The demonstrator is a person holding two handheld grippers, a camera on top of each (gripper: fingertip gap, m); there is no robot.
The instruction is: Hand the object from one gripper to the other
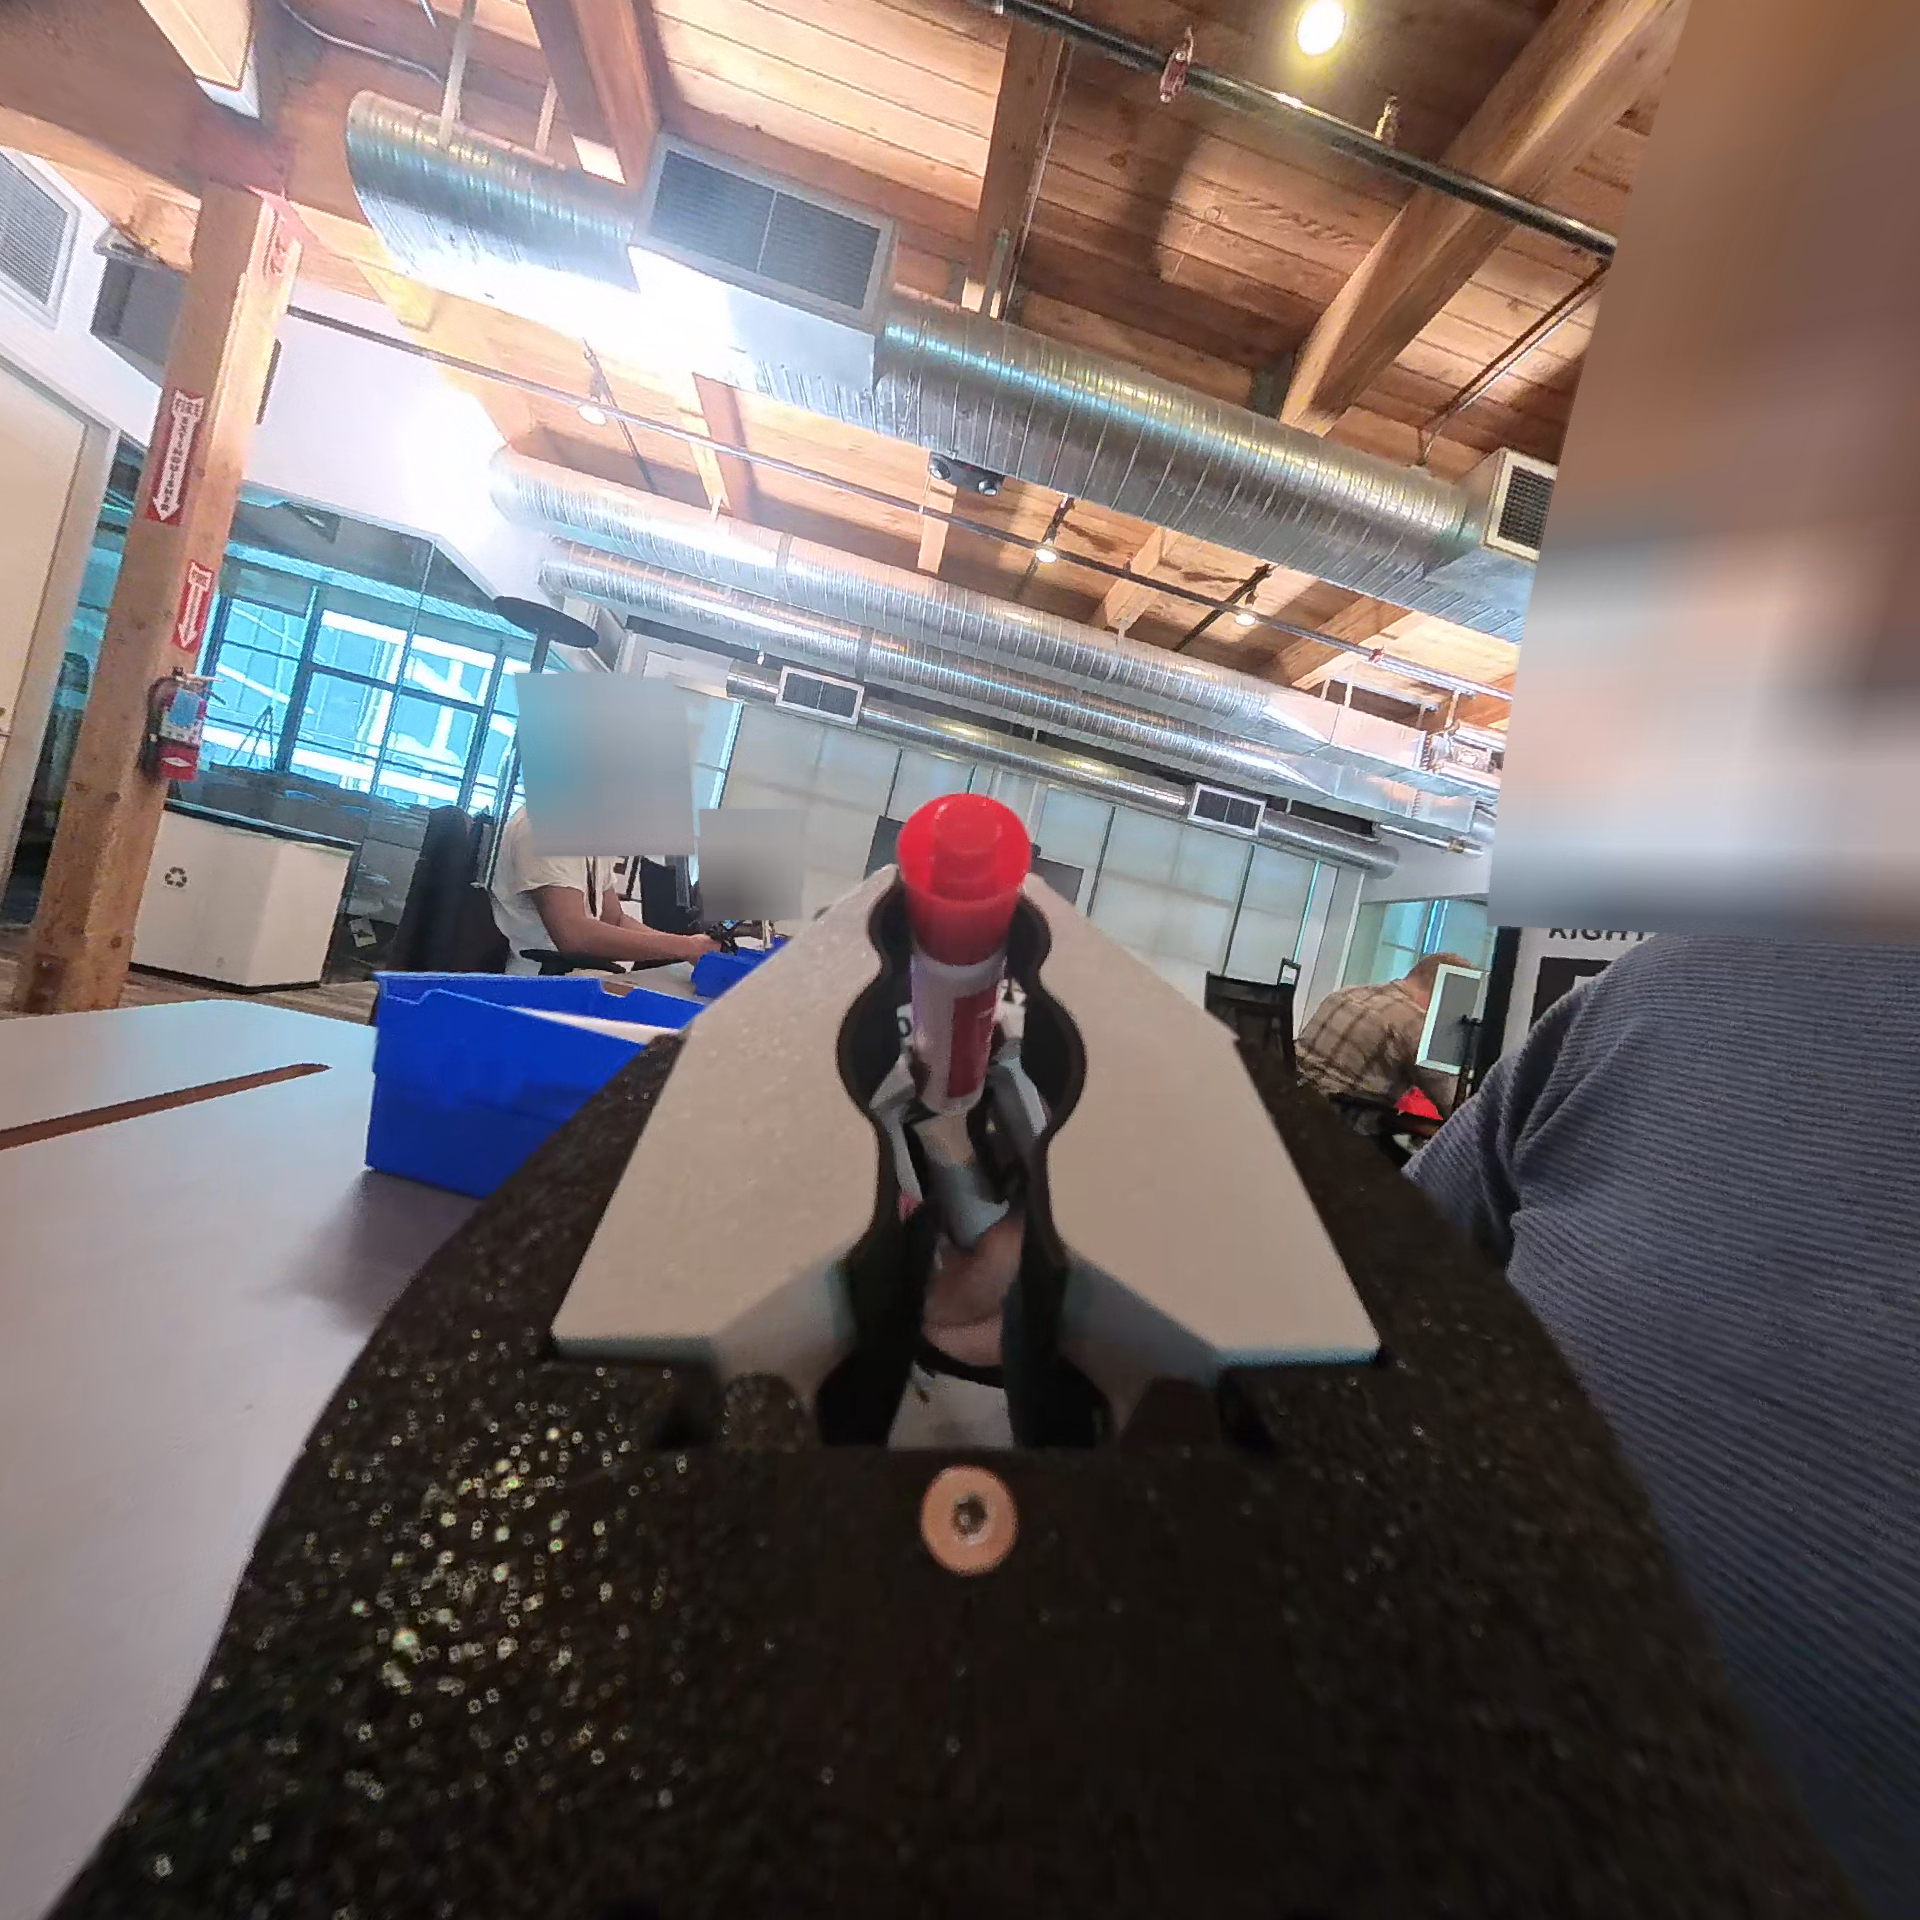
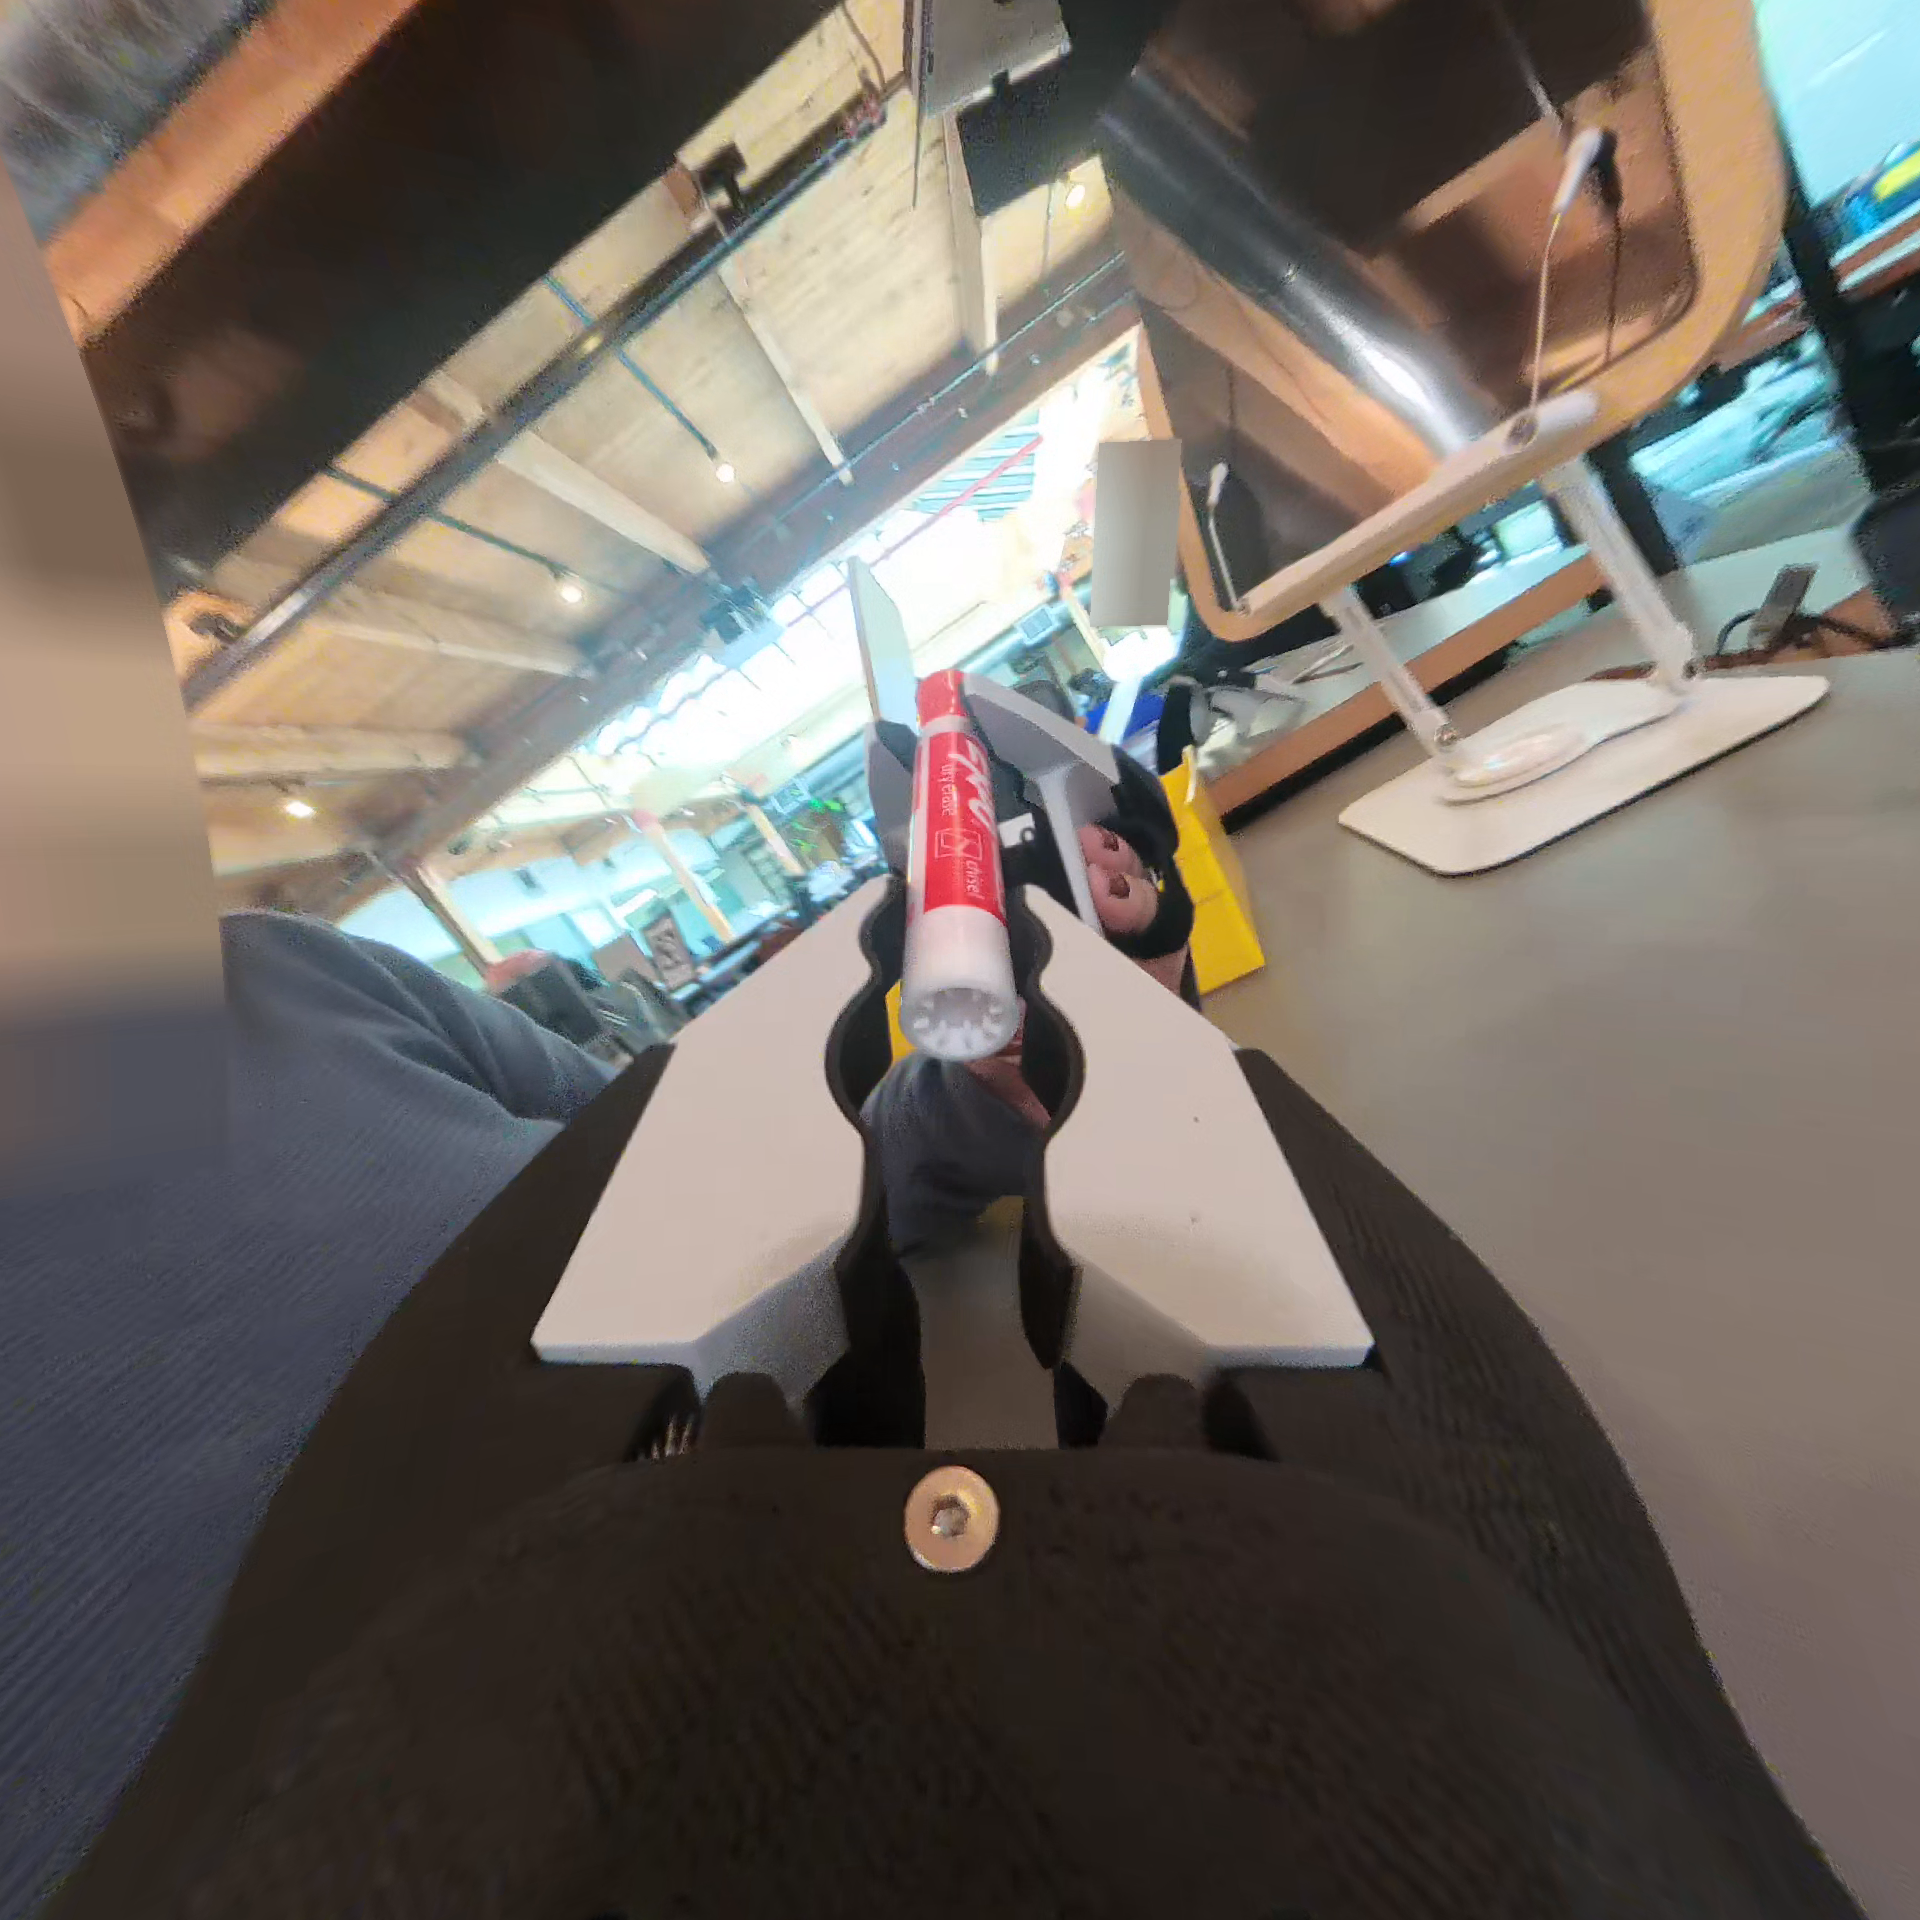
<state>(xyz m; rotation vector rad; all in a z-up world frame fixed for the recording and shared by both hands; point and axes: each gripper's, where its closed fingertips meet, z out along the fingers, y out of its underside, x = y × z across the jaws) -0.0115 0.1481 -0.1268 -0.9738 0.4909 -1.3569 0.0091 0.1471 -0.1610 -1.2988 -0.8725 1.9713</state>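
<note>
Both grippers, left gripper [image 1: 961, 914] and right gripper [image 2: 961, 925], clench one red marker [image 2: 951, 831] above a grey table [image 2: 1558, 1039]; wooden ceiling [image 1: 1143, 208] and blue bin [image 1: 468, 1081] lie far.

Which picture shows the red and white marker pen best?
The right wrist view: the red and white marker pen shows nearly its whole barrel and white end. The left wrist view shows mostly its red cap, with the barrel hidden between the left gripper fingers.

The marker [image 2: 948, 862] is smooth, glossy plastic, red and white. Each gripper [image 1: 964, 914] has matt pale-grey plastic fingers [image 1: 758, 1143] on a rough, speckled black body. The table [image 2: 1558, 1039] looks matt grey and smooth. The far-left bin [image 1: 468, 1081] is shiny blue plastic. The near sleeve [image 1: 1714, 1299] is ribbed blue cloth.
</note>
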